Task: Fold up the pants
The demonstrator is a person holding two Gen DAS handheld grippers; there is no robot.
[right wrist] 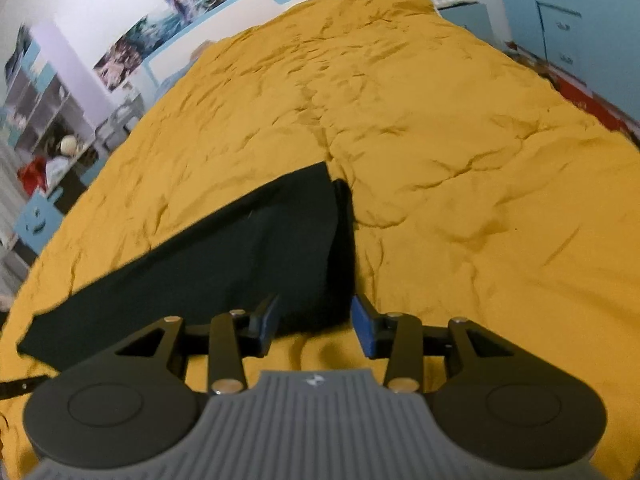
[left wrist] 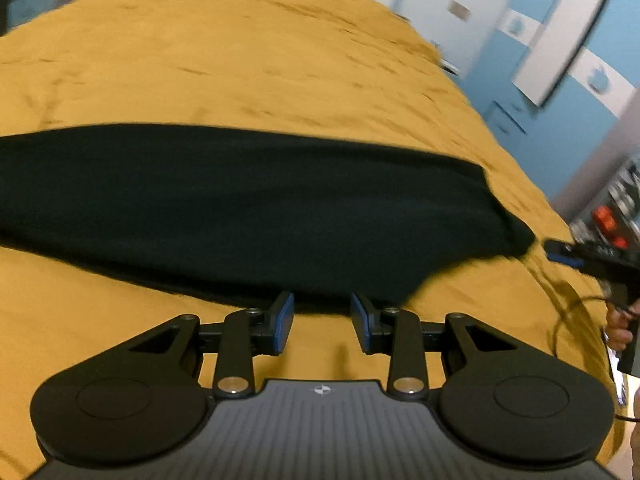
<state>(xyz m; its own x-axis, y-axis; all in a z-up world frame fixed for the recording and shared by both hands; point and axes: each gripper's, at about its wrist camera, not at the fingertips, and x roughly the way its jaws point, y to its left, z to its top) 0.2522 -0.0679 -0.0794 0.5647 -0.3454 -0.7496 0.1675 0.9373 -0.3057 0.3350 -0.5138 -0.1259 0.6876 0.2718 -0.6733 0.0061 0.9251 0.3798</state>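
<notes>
Black pants (left wrist: 240, 208) lie flat in a long strip across a mustard-yellow bed cover (left wrist: 240, 60). My left gripper (left wrist: 322, 320) is open and empty, its tips just short of the pants' near edge. The pants also show in the right wrist view (right wrist: 256, 256), narrowing to the left. My right gripper (right wrist: 314, 322) is open and empty at the near right corner of the pants. The right gripper also shows in the left wrist view (left wrist: 560, 251), at the pants' right end.
The yellow cover (right wrist: 440, 140) spreads wide and wrinkled beyond the pants. Blue drawers (right wrist: 556, 20) stand at the far right. Shelves with clutter (right wrist: 44, 120) stand on the left. A black cable (left wrist: 568, 320) loops on the cover near the right hand.
</notes>
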